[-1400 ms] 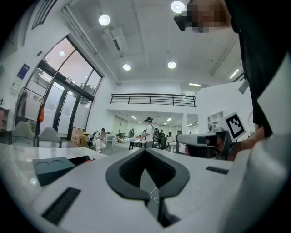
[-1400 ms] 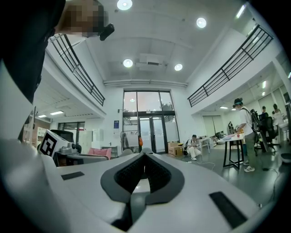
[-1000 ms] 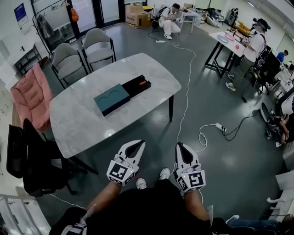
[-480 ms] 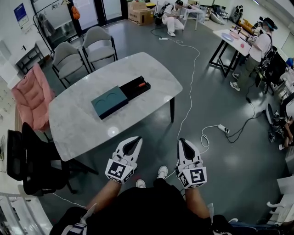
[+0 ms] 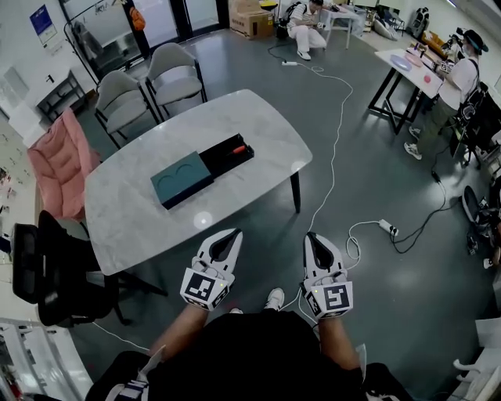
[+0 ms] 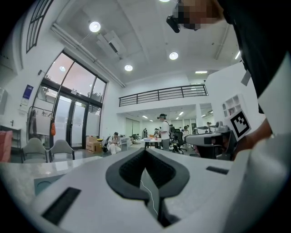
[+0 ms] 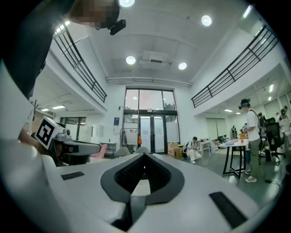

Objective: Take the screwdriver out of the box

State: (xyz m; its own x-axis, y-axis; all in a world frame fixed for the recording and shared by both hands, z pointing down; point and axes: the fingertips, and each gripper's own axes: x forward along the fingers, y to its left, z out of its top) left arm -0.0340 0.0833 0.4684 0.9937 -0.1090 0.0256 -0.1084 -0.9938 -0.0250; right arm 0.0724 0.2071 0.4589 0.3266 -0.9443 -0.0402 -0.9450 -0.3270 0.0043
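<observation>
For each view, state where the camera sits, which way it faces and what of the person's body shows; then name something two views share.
Head view: on the person's head, facing steeply down at the table and box; shows left gripper, right gripper, forearms.
Left gripper view: on the left gripper, facing level along its shut jaws across the hall; torso at right.
Right gripper view: on the right gripper, facing level toward glass doors; torso at left.
Shared: both gripper views show the seated person.

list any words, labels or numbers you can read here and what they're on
Nothing here can be read.
Blue poster on the wall: print too small.
Cardboard box: any print too blurred.
Markers on left gripper and right gripper: square patterns, no words.
</observation>
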